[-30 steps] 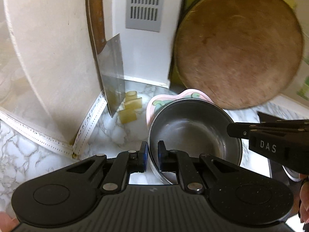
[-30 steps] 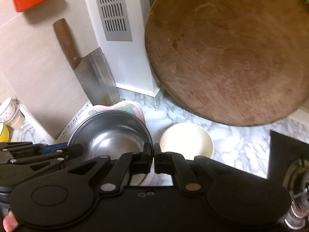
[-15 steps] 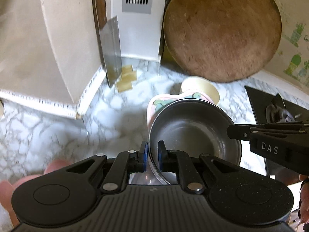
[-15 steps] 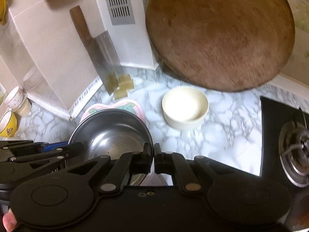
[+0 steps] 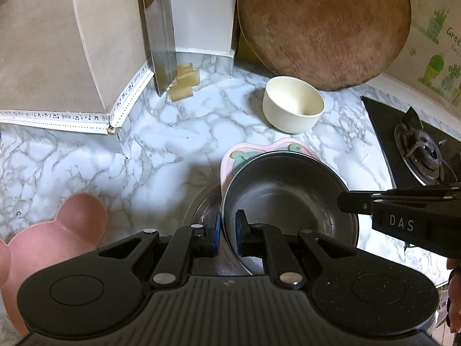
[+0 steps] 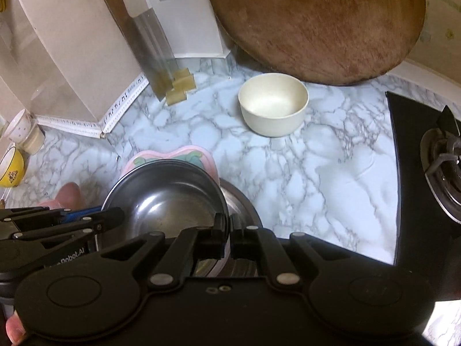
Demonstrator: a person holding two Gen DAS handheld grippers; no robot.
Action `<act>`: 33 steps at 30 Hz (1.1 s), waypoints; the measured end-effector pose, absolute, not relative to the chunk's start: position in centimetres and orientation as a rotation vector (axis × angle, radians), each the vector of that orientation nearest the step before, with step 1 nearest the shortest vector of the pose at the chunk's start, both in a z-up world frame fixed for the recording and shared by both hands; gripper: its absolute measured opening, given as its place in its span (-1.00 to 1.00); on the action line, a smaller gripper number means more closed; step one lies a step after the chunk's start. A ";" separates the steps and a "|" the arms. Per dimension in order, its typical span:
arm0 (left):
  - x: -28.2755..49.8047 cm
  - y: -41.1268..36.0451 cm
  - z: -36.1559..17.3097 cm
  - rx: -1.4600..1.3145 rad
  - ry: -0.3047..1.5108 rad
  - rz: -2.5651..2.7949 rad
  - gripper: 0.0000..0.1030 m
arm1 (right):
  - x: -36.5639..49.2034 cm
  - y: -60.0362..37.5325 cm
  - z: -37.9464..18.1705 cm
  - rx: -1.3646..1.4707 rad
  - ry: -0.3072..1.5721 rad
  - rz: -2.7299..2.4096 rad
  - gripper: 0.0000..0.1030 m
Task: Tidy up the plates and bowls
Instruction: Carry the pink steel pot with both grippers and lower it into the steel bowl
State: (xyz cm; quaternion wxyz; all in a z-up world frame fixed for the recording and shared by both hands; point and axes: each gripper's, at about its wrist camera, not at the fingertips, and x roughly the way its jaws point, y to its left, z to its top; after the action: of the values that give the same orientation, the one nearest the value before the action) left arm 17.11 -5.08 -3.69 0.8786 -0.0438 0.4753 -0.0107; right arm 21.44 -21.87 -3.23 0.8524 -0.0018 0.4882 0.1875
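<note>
Home kitchen, prob: marble-look counter (image 6: 331,173), gas burner (image 6: 443,155), cleaver (image 6: 149,49), round wooden chopping board (image 6: 317,20) vs wall

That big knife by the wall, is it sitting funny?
Yes. The cleaver stands on its blade tip, leaning against the wall with its wooden handle up, beside some yellowish blocks on the marble counter. It could slide.

The left hand-held gripper (image 5: 225,238) is showing a black ribbed body, silver screws and blue pads. The right hand-held gripper (image 6: 230,240) is looking black too, wearing silver screws and white letters "DAS" on its side.
</note>
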 end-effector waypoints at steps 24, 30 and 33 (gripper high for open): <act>18.0 -4.4 -6.9 -0.081 1.022 -0.019 -0.81 | 22.0 -21.3 -6.2 -0.007 1.092 0.406 -0.90; 18.0 -4.3 -6.9 -0.079 1.023 -0.033 -0.81 | 22.3 -21.8 -6.4 0.030 1.106 0.417 -0.83; 18.0 -4.0 -6.9 -0.082 1.028 -0.038 -0.81 | 22.2 -22.0 -6.3 0.039 1.102 0.420 -0.70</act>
State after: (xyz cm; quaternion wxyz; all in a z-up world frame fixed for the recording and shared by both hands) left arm 17.98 -4.04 -6.92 0.8699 -0.0394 0.4914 -0.0182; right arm 22.24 -21.98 -6.33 0.8309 0.0186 0.5196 0.1982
